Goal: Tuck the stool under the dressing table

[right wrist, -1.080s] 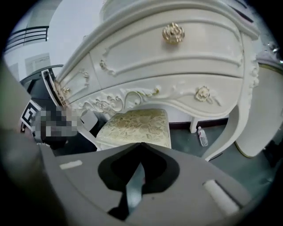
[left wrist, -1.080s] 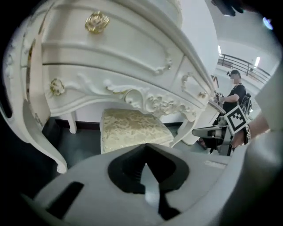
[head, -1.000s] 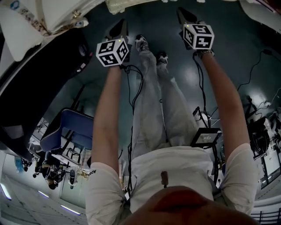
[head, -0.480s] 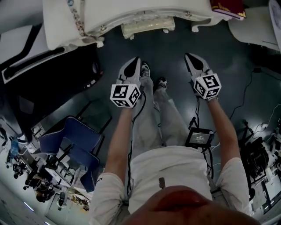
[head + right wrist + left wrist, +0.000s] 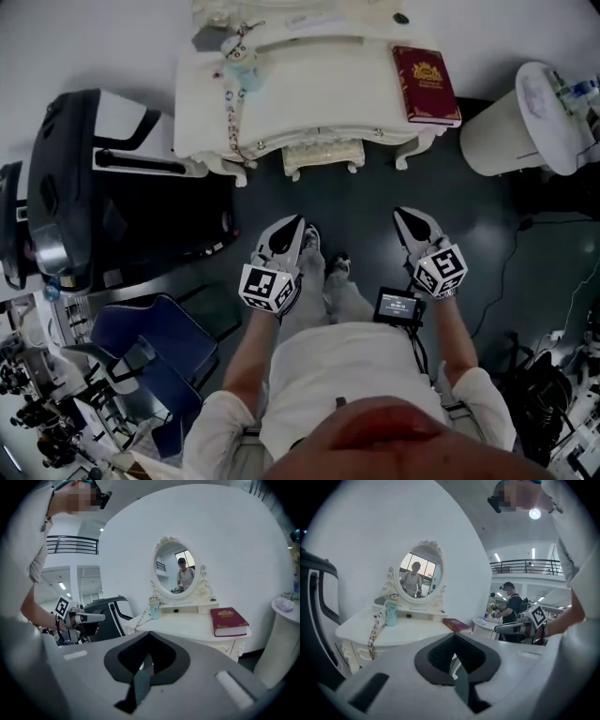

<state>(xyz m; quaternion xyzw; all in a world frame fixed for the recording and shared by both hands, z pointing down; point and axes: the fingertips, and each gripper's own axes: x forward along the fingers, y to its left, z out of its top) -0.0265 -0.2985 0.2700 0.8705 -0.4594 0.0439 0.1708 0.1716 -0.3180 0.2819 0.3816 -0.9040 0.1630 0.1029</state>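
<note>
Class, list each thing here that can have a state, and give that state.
Left gripper: shut, empty.
Right gripper: shut, empty.
Stool: pushed under the table, front edge showing.
Book: closed, flat on the table.
Lanyard: draped over the table's edge.
Bottle: upright.

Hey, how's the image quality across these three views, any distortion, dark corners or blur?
Head view: strong fisheye bending; the white dressing table is bright, the floor dim. Left gripper view: black rounded corners, a ceiling light blown out, the near left tongs soft, the mirror sharp. Right gripper view: same dark corners, even light, the red book crisp.
</note>
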